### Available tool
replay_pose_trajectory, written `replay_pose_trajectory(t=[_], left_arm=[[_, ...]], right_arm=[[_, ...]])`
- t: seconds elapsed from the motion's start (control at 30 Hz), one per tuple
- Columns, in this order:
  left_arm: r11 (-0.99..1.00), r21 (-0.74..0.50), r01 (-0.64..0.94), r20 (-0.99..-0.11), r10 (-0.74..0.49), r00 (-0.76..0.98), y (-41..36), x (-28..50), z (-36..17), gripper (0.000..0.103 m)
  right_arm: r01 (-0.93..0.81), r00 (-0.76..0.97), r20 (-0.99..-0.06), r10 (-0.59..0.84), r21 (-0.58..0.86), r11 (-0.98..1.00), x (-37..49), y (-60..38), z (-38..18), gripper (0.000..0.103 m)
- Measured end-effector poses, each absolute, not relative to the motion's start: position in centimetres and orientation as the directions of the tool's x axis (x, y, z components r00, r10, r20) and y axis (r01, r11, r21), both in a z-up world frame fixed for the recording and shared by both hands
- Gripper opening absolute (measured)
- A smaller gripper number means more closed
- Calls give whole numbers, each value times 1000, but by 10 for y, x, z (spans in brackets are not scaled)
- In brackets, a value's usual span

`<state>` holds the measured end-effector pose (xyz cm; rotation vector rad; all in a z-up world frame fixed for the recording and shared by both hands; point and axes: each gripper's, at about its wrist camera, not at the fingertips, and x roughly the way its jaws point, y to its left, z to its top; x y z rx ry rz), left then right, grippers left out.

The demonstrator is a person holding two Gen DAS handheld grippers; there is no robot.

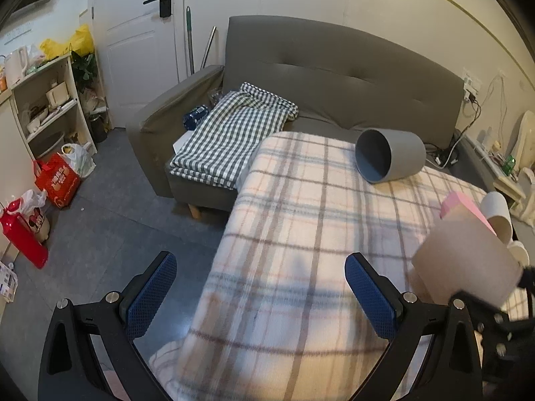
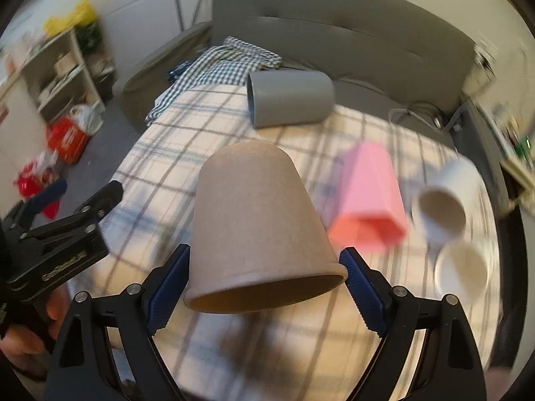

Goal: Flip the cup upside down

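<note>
My right gripper (image 2: 264, 287) is shut on a brown paper cup (image 2: 257, 227), held above the plaid-covered table (image 2: 160, 153) with its base pointing away and its mouth toward the camera. The same cup (image 1: 468, 257) shows at the right of the left wrist view. My left gripper (image 1: 260, 294) is open and empty over the table's left part; it also shows at the left of the right wrist view (image 2: 83, 197).
A grey cup (image 1: 389, 158) lies on its side at the table's far edge. A pink cup (image 2: 367, 197) and two white cups (image 2: 441, 200) lie at the right. A grey sofa (image 1: 334, 73) with checked cloth stands behind. Bags and a shelf stand on the floor at left.
</note>
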<state>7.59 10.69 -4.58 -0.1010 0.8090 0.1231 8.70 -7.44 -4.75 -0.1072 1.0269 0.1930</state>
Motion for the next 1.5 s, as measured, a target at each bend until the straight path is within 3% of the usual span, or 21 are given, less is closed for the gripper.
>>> replay_pose_trajectory(t=[0.2,0.4,0.47,0.53,0.7,0.93,1.13,1.33,1.5], left_arm=[[983,-34,-180,-738,96,668,111,63,-41,103],[979,14,-203,-730,149,667,105,48,-28,103],[978,14,-208,-733,151,663,103,43,-25,103],[977,9,-212,-743,148,653,100,39,-22,103],[979,10,-205,-753,142,642,82,37,-10,103],[990,-13,-143,-776,80,625,35,43,8,103],[995,-62,-84,-825,-4,565,-4,56,7,103],[996,5,-88,-875,47,483,-26,81,-3,103],[990,-41,-136,-926,13,377,-23,106,-21,103]], right_arm=[[-160,478,-877,57,-23,987,62,-67,-53,89],[-168,447,-887,119,48,985,61,-73,-62,91],[-163,461,-871,170,105,981,59,-83,-56,91],[-182,480,-851,212,140,973,55,-88,-46,101],[-243,563,-785,258,141,960,40,-110,-13,102],[-173,643,-731,228,152,973,51,-182,10,102],[-105,655,-737,169,132,986,63,-216,-4,102],[-83,635,-753,171,154,985,73,-230,-22,102],[-97,600,-773,205,184,978,80,-231,-37,102]])
